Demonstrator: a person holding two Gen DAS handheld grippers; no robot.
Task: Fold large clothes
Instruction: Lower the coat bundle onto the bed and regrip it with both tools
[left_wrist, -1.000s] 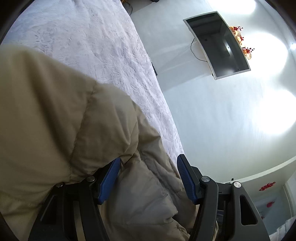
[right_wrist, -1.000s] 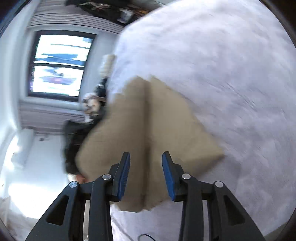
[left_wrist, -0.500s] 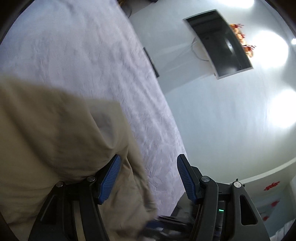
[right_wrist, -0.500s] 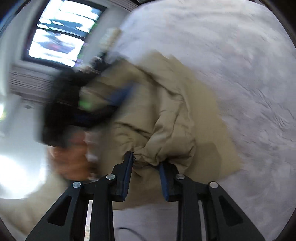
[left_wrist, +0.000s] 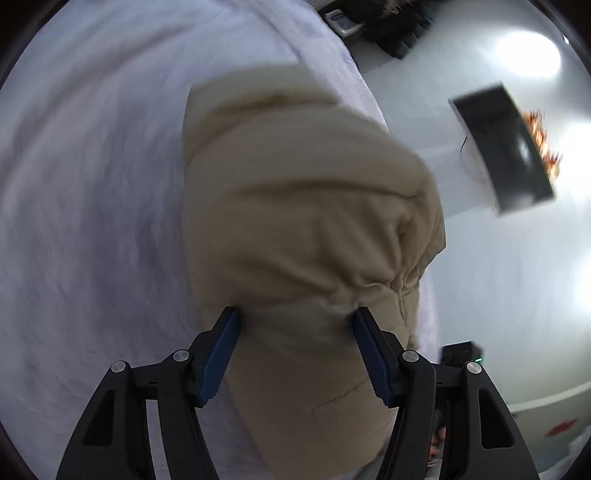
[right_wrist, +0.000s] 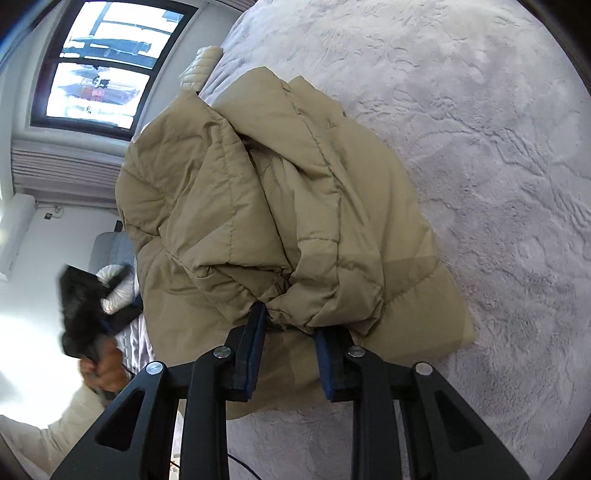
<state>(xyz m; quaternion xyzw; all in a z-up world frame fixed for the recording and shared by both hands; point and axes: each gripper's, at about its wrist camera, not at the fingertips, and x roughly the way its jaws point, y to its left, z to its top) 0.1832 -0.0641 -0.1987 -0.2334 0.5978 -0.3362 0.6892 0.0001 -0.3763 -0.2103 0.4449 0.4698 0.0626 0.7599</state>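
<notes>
A tan puffer jacket (left_wrist: 303, 229) lies bunched on the pale lilac bed cover (left_wrist: 92, 203). My left gripper (left_wrist: 295, 325) is open, and a puffy lobe of the jacket fills the gap between its blue pads and touches both. In the right wrist view the jacket (right_wrist: 280, 206) is folded over itself in a heap. My right gripper (right_wrist: 290, 325) is shut on a gathered, elastic-looking edge of it near the bed's edge. At the left of that view a person's hand (right_wrist: 103, 373) holds the blurred black body of the other gripper.
The bed cover (right_wrist: 498, 166) spreads wide to the right of the jacket. A dark wall screen (left_wrist: 506, 147) hangs past the bed's right edge. A window (right_wrist: 99, 66) with a slatted heater (right_wrist: 62, 166) under it lies beyond the far end. A cream knitted item (right_wrist: 203, 62) sits there.
My left gripper swung away from the jacket and back onto a lobe of it, same jaw width. My right gripper closed on the jacket's gathered edge and came lower.
</notes>
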